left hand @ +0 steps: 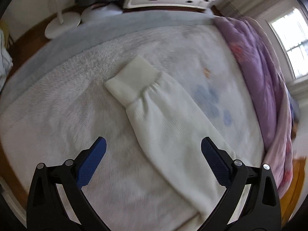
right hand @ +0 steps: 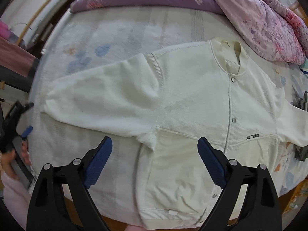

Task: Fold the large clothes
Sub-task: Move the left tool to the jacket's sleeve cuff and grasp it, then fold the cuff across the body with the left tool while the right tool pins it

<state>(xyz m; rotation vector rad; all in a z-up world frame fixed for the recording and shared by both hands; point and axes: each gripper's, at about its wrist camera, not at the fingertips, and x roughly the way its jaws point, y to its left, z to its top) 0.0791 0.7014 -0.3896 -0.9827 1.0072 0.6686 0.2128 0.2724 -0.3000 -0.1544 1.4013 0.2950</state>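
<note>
A cream-white snap-button jacket (right hand: 192, 100) lies flat, front up, on the bed, collar toward the quilt, with small black lettering on the chest. One sleeve (right hand: 100, 96) stretches out to the left. In the left wrist view that sleeve (left hand: 173, 127) runs diagonally, with its ribbed cuff (left hand: 132, 80) at the far end. My left gripper (left hand: 153, 141) hovers open above the sleeve, nothing between its blue pads. The left gripper (right hand: 28, 117) also shows at the left edge of the right wrist view, beside the cuff end. My right gripper (right hand: 155, 140) stands open over the jacket's armpit and lower front, holding nothing.
The white fleecy blanket (left hand: 67, 105) covers the bed. A bunched purple and pink quilt (right hand: 259, 19) lies along the far side, near the collar. A white round stand base (left hand: 63, 26) sits on the wooden floor beyond the bed edge. A hand (right hand: 9, 159) in a pink sleeve holds the left gripper.
</note>
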